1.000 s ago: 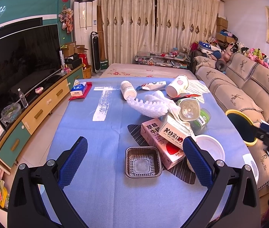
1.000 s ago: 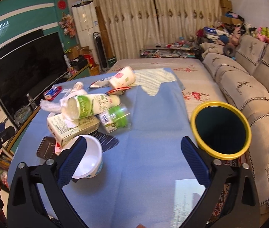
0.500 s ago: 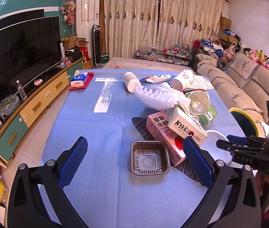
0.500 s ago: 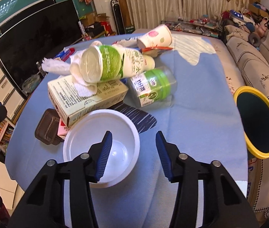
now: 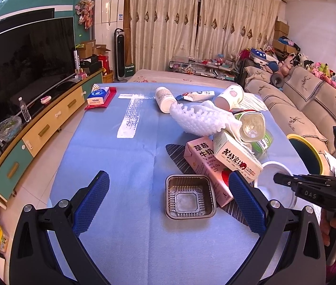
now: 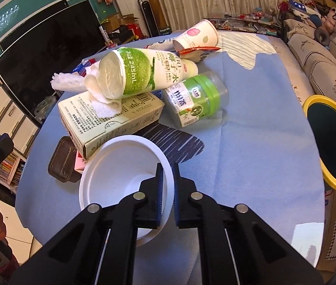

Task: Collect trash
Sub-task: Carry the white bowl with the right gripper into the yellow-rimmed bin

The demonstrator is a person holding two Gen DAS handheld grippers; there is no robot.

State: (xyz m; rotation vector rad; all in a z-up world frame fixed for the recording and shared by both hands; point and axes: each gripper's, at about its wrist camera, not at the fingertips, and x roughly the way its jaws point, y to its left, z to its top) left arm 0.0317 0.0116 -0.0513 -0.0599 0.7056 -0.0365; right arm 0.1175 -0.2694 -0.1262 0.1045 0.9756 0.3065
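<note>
While the rim of the round white plastic bowl (image 6: pixel 123 166) is pinched between its two fingers, the right gripper (image 6: pixel 167 185) is clenched on it. The left gripper (image 5: pixel 168 204) is spread wide, with the square dark plastic tray (image 5: pixel 190 196) lying between its fingers and the yellow-rimmed bin (image 5: pixel 306 153) seen far to its right.

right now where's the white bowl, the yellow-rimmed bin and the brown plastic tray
white bowl (image 6: pixel 111 166): right wrist view, on its inner wall left of the jaws.
yellow-rimmed bin (image 6: pixel 314 101): right wrist view, on the top of its yellow rim.
brown plastic tray (image 5: pixel 190 198): left wrist view, on its flat bottom.
</note>
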